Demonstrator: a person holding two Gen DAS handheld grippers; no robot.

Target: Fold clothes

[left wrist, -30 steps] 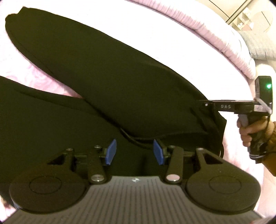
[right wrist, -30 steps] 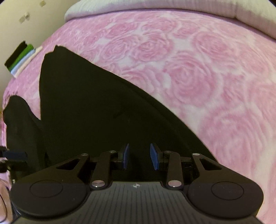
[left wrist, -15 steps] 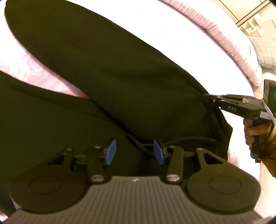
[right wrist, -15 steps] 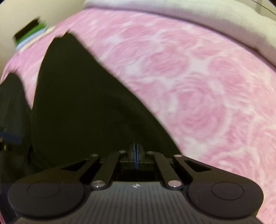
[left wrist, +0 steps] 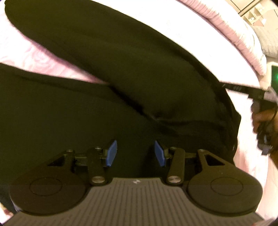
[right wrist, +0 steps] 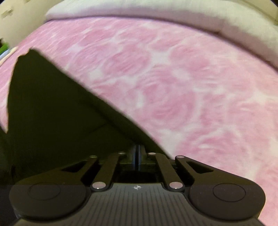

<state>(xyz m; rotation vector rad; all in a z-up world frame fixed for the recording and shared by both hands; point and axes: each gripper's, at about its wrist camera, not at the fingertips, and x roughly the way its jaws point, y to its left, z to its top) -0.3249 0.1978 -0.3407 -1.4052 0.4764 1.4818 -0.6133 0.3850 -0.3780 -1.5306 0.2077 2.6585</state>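
Observation:
Black trousers point(left wrist: 121, 73) lie spread on a pink rose-patterned bedspread point(right wrist: 182, 90), the two legs parting toward the far left. My left gripper point(left wrist: 135, 153) is open, its blue pads over the dark cloth near the waist with nothing between them. My right gripper point(right wrist: 138, 154) is shut on the trousers' waist edge point(right wrist: 69, 113). It also shows in the left wrist view point(left wrist: 243, 88) at the right, its tip at the waistband corner.
A pale pink pillow or folded cover point(left wrist: 239, 34) lies along the far edge of the bed. A whitish bolster point(right wrist: 156, 10) runs along the bed's far side in the right wrist view. A grey cushion point(left wrist: 267, 43) sits at the far right.
My right gripper closed on the trousers' waist edge and has lifted and shifted it. My left gripper stayed open and moved closer over the cloth.

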